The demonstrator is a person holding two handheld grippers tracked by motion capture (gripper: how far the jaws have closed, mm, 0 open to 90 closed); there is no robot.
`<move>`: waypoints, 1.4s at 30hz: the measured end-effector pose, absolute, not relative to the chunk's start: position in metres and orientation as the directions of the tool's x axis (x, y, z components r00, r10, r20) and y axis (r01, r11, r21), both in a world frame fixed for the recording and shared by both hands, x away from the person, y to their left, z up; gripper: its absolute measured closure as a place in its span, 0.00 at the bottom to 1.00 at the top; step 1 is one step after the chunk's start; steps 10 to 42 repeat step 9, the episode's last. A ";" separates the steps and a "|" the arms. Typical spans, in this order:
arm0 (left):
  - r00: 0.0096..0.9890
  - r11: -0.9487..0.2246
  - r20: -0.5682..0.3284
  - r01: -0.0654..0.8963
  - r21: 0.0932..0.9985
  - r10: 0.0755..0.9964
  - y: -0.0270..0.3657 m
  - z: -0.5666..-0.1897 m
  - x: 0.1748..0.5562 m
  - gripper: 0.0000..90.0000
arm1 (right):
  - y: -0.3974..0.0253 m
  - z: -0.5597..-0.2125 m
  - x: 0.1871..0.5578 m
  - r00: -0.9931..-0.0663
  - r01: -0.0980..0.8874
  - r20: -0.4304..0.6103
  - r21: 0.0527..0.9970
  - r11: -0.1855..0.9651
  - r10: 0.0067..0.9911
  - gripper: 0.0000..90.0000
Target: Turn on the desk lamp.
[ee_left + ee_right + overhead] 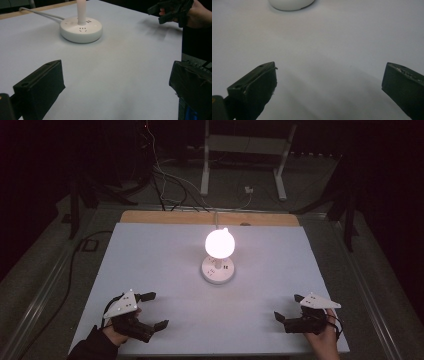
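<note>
A lit round bulb (220, 243) glows on a white round socket base (218, 269) at the middle of the white table (150, 260). The base (81, 29) and the bulb's neck (81, 11) stand ahead in the left gripper view; the base's edge (291, 4) lies at the top of the right gripper view. My left gripper (154, 310) rests near the front left, open, nothing between its jaws. My right gripper (288, 307) sits at the front right, open and empty. The left gripper view catches the right gripper (172, 10) and its hand far off.
A white cable (40, 14) runs from the base to the table's far edge. A wooden strip (210, 218) borders the far side. Beyond, cables (165, 180) and a white stand's legs (205, 170) lie on the dark floor.
</note>
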State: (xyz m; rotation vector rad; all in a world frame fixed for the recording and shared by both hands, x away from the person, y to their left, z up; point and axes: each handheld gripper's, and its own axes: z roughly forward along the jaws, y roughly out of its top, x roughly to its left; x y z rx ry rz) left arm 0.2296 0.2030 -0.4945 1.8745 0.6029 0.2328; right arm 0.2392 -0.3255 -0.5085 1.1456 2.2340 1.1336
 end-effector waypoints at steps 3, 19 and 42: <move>0.851 -0.276 -0.120 0.295 0.915 0.511 0.203 -0.495 0.230 0.00 | -0.324 -0.509 0.240 -0.598 0.496 0.028 0.798 0.343 0.801 0.00; 0.852 -0.274 -0.122 0.294 0.916 0.509 0.203 -0.494 0.230 0.00 | -0.323 -0.509 0.240 -0.602 0.497 0.031 0.797 0.344 0.798 0.00; 0.852 -0.274 -0.122 0.294 0.916 0.509 0.203 -0.494 0.230 0.00 | -0.323 -0.509 0.240 -0.602 0.497 0.031 0.797 0.344 0.798 0.00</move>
